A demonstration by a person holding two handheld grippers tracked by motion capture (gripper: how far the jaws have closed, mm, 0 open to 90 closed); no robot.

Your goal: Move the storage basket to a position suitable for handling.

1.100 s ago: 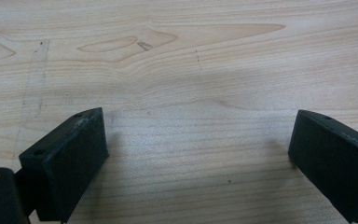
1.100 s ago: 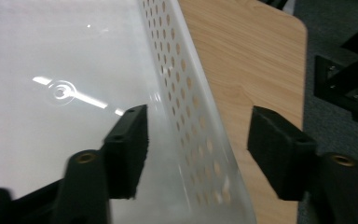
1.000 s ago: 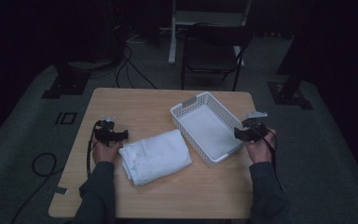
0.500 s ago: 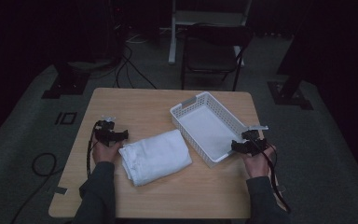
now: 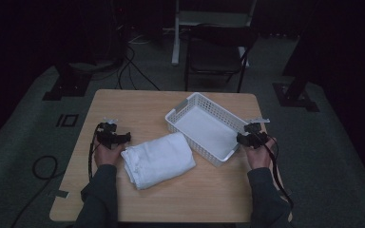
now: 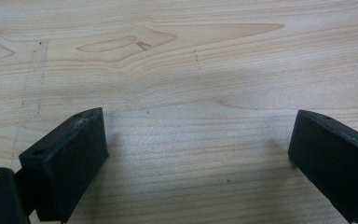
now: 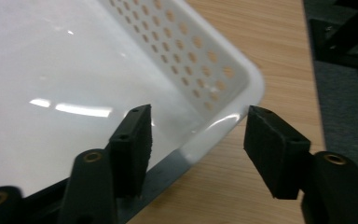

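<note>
Right gripper (image 7: 196, 135) jaws closing astride basket (image 7: 242, 70) rim; left gripper (image 6: 196, 154) spread

A rectangular light wooden table (image 5: 138, 102) with visible grain stands on a dark grey carpeted floor (image 5: 24, 142); a folded white cloth towel (image 5: 158, 159) lies on it near the middle, towards the near edge; a white perforated plastic basket (image 5: 208, 127) sits just right of the towel, set at an angle, its near right corner close to the table's right edge; the table's far left part is bare wood.
</note>
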